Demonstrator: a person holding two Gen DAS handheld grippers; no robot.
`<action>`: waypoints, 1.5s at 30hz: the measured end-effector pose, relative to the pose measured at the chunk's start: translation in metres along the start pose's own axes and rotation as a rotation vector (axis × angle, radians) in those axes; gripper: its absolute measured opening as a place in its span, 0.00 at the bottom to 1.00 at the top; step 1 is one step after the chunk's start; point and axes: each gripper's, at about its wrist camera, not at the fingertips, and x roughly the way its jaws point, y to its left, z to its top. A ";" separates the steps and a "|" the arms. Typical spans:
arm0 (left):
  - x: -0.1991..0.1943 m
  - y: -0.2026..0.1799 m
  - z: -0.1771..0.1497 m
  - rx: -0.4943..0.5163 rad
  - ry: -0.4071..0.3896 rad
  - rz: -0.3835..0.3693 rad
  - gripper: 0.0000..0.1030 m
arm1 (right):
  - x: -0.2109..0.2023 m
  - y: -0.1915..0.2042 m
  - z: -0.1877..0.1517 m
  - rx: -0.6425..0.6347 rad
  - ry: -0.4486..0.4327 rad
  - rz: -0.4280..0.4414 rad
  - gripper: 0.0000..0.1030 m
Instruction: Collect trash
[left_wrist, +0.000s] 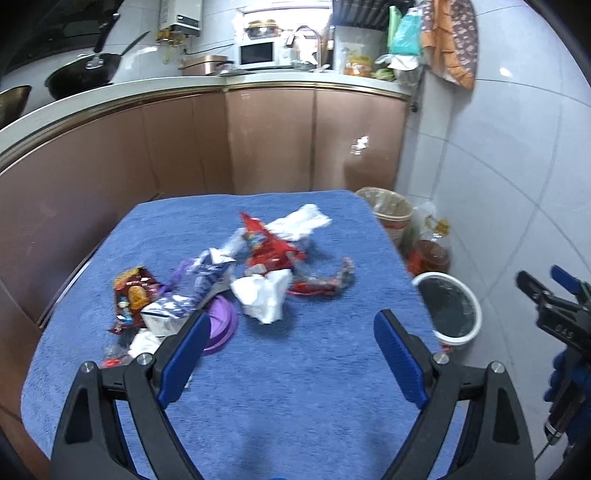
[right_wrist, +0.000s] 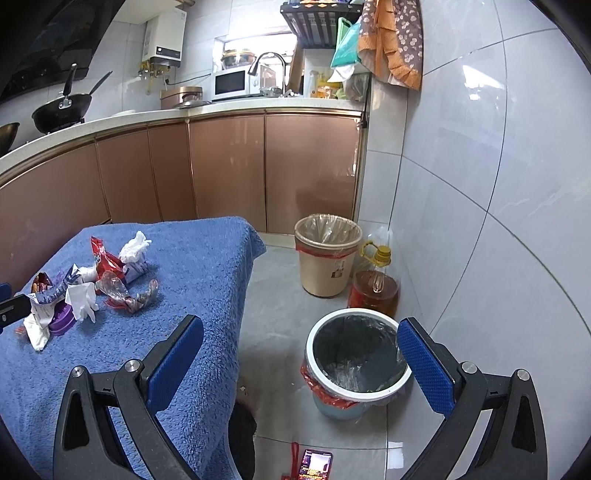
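1. The trash lay heaped near the middle of the desk (left_wrist: 314, 369), on its blue towel cover: a red snack wrapper (left_wrist: 267, 245), crumpled white tissue (left_wrist: 264, 295), a purple lid (left_wrist: 221, 325) and a brown-red packet (left_wrist: 133, 291), all touching or overlapping. Gathered in one heap like that, it probably kept every piece within a short reach of either hand.

2. The left claw (left_wrist: 291, 354) hung over the near part of the desk, jaws spread wide and holding nothing, aimed at the heap. That spread suited the loose, bulky tissue nearest its line, which looked the likeliest first pick.

3. The right claw (right_wrist: 301, 363) was likewise wide open and empty. It pointed past the desk edge, toward the floor.

4. A white-rimmed bin (right_wrist: 354, 362) with a dark liner stood on the floor just beside the desk. Its mouth faced up and looked empty, so dropped pieces had only a short way to travel. A beige bin (right_wrist: 327, 258) stood farther back by the cabinets.

5. A phone (right_wrist: 316, 465) lay on the floor near the bin, where a missed drop could land on it.
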 end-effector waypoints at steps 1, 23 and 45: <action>0.001 0.002 0.000 0.000 -0.003 0.026 0.87 | 0.002 0.000 0.000 0.001 0.002 0.002 1.00; -0.009 0.006 0.002 0.043 -0.013 0.145 0.87 | 0.009 -0.007 -0.010 0.027 0.016 0.014 1.00; 0.001 0.007 0.000 0.041 0.005 0.123 0.87 | 0.012 -0.006 -0.008 0.019 0.026 0.001 1.00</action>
